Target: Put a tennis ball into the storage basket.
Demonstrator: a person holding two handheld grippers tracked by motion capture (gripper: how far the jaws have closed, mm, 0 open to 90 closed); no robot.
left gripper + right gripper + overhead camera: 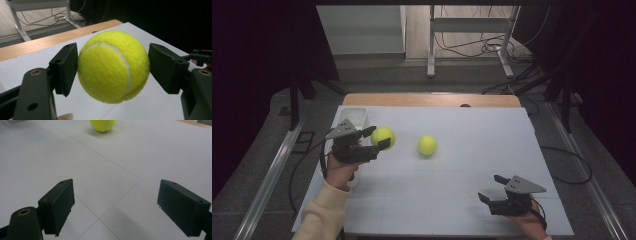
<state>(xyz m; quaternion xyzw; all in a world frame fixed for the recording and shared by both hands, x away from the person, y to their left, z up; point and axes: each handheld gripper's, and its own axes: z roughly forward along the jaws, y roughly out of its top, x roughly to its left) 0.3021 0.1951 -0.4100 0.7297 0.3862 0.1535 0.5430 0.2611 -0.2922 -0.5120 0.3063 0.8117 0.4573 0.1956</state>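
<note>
A fuzzy yellow-green tennis ball (pixel 113 67) with a white seam sits between the 2 black jaws of the left gripper (pixel 376 137), lifted clear of the white table top (pixel 472 200). In the left gripper view the jaw at 9 o'clock touches the ball's felt, while the jaw at 3 o'clock stands at the ball's edge; whether it presses there I cannot tell. In the high view this ball (pixel 383 137) hangs at the table's 10 o'clock, just beside a clear plastic tub (pixel 353 118). A 2nd yellow-green tennis ball (pixel 427 145) rests on the table near the centre, well apart from both grippers. The right gripper (pixel 490 188) is at 5 o'clock of the table, its jaws spread wide with nothing between them, the 2nd ball (pixel 103 125) at 12 o'clock ahead.
</note>
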